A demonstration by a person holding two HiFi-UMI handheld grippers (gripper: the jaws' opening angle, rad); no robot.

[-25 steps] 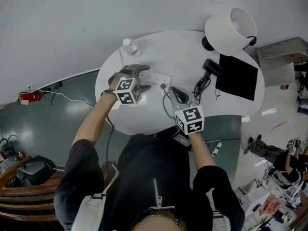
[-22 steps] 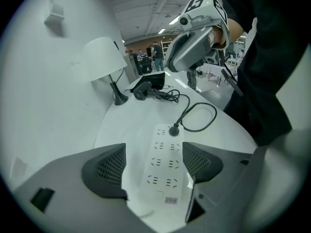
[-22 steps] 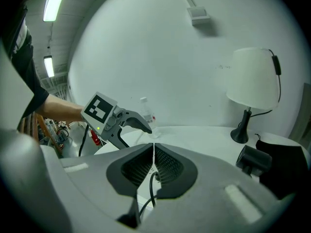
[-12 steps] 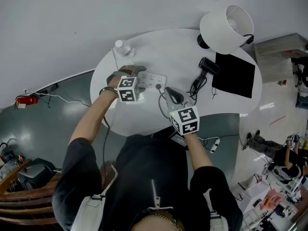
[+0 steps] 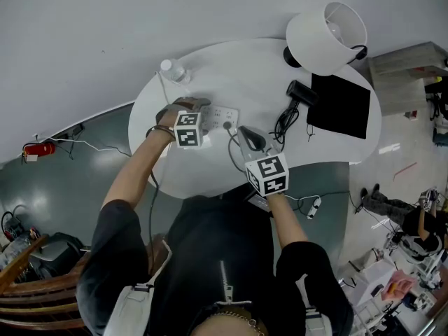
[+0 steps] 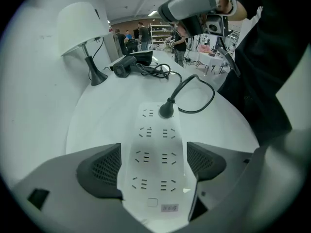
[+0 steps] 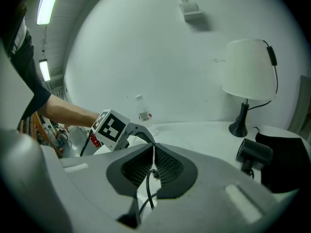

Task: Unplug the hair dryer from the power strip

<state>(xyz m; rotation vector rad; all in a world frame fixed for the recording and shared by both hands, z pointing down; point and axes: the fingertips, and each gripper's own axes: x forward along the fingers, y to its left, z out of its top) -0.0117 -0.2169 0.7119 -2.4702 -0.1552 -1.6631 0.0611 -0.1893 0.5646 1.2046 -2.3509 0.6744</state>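
Round white table (image 5: 245, 75) with a white table lamp (image 5: 325, 37) at the far right edge, a flat black square pad (image 5: 338, 106) just beside it, and a clear water bottle (image 5: 171, 70) at the far left edge.

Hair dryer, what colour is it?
The hair dryer is black, clearest in the head view.

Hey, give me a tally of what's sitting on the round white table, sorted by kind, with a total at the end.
Lamp: 1
Hair dryer: 1
Power strip: 1
Water bottle: 1
Black mat: 1
Total: 5
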